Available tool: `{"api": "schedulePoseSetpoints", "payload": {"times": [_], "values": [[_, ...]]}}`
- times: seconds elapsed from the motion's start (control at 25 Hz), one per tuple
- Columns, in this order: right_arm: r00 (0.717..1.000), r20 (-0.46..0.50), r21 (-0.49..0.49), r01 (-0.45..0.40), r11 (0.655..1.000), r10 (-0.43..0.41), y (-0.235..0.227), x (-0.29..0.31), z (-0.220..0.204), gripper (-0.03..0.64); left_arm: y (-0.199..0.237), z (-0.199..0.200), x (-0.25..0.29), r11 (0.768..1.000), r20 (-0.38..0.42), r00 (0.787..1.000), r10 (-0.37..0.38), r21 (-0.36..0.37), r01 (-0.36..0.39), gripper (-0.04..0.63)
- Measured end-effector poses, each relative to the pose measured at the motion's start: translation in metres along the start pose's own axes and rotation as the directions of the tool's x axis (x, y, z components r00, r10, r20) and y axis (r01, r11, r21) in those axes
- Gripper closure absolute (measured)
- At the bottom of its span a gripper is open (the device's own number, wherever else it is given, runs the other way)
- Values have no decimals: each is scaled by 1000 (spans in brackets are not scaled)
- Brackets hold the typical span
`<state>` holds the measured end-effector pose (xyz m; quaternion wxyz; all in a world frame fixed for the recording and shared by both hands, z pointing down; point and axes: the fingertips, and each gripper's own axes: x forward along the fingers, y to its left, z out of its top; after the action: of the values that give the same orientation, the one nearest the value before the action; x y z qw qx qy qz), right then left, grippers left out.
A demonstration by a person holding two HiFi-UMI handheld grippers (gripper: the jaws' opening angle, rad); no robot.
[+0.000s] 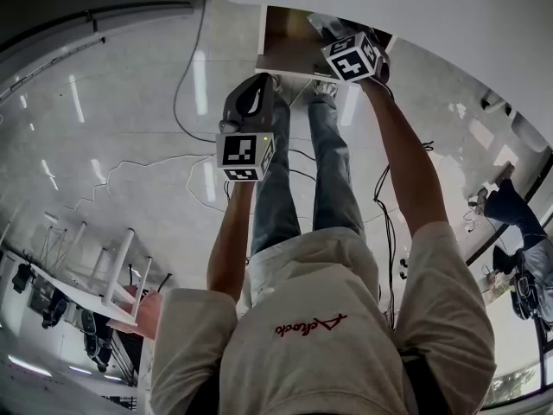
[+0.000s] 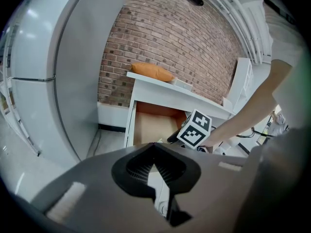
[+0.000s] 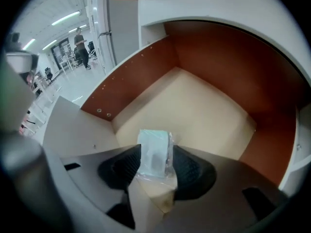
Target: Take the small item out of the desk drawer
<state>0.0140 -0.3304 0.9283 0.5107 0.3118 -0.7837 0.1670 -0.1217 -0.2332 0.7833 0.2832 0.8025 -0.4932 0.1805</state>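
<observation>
The desk drawer [image 3: 204,106] is pulled out, with a pale floor and reddish-brown walls. Inside it my right gripper [image 3: 155,154] is shut on a small pale-green packet [image 3: 153,152] in clear wrap, which stands upright between the pads. From the head view the right gripper [image 1: 333,31] reaches into the open drawer [image 1: 285,46] under the white desk [image 1: 415,7]. My left gripper [image 1: 252,93] hangs in front of the drawer, over the floor. Its jaws [image 2: 154,149] are shut with nothing in them. The left gripper view shows the drawer [image 2: 148,130] and the right gripper's marker cube [image 2: 195,129].
An orange cushion-like thing [image 2: 151,72] lies on the desk top against a brick wall [image 2: 170,38]. Cables [image 1: 186,85] trail over the glossy floor. A white rack [image 1: 112,284] stands at the left. Another person [image 1: 518,223] is at the far right.
</observation>
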Motion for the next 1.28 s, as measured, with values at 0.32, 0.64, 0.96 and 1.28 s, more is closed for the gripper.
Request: {"api": "schedulePoseSetpoints", "payload": {"times": [0.32,0.64,0.96,1.28], "values": [[998,-44,16,47,999,-46,-20,17,-2,446,2,-4,2,1000,-10,1000,0,-1,0,586],[998,-44,-10,51,999,-51,-15,24,0,539,11,-1,2,1000,-8,1000,2,8,-2,586],[997,-30,-41,63,997,-65,-11,15,-4,600,0,-1,2,1000,-4,1000,-9,12,9,586],[994,53,-75,99,992,-95,-5,-15,9,603,-12,9,1,1000,10,1000,-23,20,22,586]]}}
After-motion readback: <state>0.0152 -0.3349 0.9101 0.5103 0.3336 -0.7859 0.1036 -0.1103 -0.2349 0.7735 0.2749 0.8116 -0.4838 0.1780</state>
